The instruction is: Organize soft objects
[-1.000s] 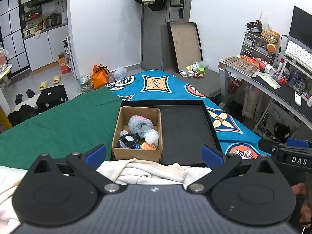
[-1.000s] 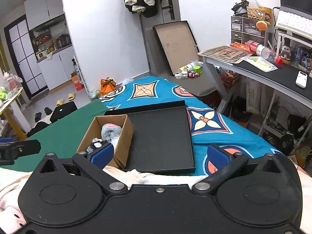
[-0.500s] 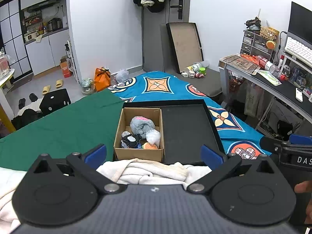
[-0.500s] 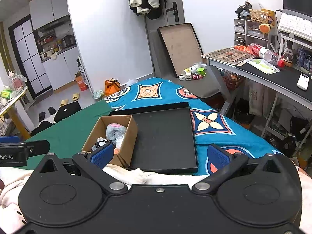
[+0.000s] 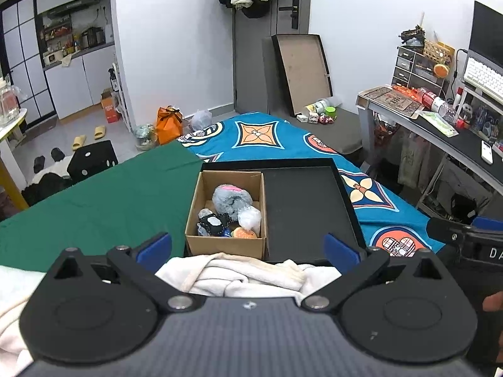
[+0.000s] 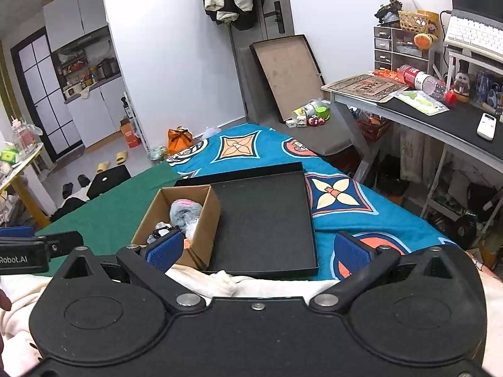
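Both pairs of fingers spread wide, holding nothing. Ahead of the left gripper [image 5: 248,246], a cardboard box [image 5: 226,246] holds soft toys [image 5: 231,199]; beyond the right gripper [image 6: 259,249], a black tray [image 6: 267,220] lies bare. Sorting could be starting or finished.

Brown box [image 5: 226,246], black tray [image 5: 301,207]. Grey plush [image 5: 231,200] with pink patch (top edge). Green cloth [image 5: 103,201]; blue blanket [image 5: 261,135] with orange-cream diamond motifs. Cream towel [image 5: 239,271]. Black grippers, blue pads [image 6: 352,249]. Orange bag [image 5: 168,124].
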`<control>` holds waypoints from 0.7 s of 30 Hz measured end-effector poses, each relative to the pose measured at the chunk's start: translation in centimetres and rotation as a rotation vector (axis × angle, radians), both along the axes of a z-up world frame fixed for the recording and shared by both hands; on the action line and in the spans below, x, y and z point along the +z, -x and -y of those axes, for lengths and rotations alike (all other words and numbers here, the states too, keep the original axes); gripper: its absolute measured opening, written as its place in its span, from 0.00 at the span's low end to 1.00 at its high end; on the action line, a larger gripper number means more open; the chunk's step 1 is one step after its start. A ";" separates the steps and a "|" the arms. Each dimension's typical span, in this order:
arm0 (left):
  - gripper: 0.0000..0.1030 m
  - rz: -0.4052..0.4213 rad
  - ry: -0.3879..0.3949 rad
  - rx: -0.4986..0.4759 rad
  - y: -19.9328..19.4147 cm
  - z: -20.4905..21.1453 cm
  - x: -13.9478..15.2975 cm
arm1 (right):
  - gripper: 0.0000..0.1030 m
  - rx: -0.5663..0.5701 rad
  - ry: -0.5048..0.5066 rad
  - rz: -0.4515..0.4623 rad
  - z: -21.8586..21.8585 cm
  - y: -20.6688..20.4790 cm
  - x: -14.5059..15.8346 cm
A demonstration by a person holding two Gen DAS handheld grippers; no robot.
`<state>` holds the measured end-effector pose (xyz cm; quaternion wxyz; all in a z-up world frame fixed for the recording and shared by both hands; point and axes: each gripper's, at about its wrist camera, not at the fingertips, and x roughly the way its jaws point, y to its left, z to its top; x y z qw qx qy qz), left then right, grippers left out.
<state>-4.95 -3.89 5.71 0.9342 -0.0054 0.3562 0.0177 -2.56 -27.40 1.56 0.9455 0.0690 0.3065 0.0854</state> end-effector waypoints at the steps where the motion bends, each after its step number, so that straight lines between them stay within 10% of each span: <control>1: 1.00 0.000 0.002 0.005 0.0 0.0 -0.1 | 1.00 -0.001 0.006 0.001 -0.1 0.0 0.0; 21: 1.00 -0.016 -0.011 0.008 0.0 0.2 -0.4 | 1.00 0.001 0.018 0.002 0.0 0.2 0.1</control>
